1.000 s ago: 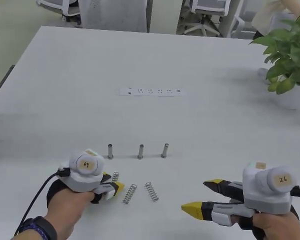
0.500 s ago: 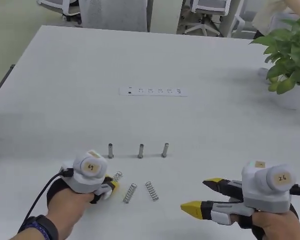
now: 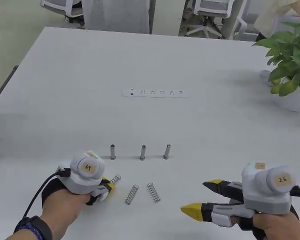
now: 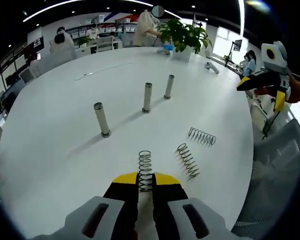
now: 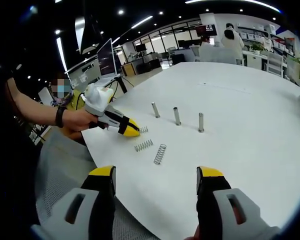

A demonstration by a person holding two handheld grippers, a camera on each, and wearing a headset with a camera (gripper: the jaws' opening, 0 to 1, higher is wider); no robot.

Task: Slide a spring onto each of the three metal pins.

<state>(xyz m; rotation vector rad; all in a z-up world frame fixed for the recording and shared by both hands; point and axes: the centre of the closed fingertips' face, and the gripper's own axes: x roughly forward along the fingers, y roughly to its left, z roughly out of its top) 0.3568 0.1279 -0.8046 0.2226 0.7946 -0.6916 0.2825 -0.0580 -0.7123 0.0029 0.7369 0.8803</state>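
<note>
The left gripper (image 4: pixel 145 180) is pinching the near end of a spring (image 4: pixel 145 169) betw. its yellow-tipped jaws, which are sitting almost together on the coil. The rest of the spring is sticking out fwd, pointing roughly at the pins. In head view this gripper (image 3: pixel 108 185) is sitting low at the front-left of the surface (image 3: pixel 65 90), w/ the spring (image 3: pixel 115 178) poking out past its tip. Can't tell if the coil is touching the surface.

A second spring (image 3: pixel 131 194) & a third spring (image 3: pixel 153 192) are lying flat just to the right of it, near each other, not touching.

Beyond them 3 pins are standing upright in a row: left pin (image 3: pixel 112 152), mid pin (image 3: pixel 143 152), right pin (image 3: pixel 167 151). All are standing bare.

The right gripper (image 3: pixel 195 196) is hovering at front-right, well apart from the springs, w/ jaws spread wide & gripping nothing. Its own view is looking across the surface betw. the jaws at the springs, the pins & the left gripper (image 5: pixel 130 131).

A white power strip (image 3: pixel 151 93) is lying farther back, mid-surface. A potted plant (image 3: pixel 290 55) is sitting at the far right.
</note>
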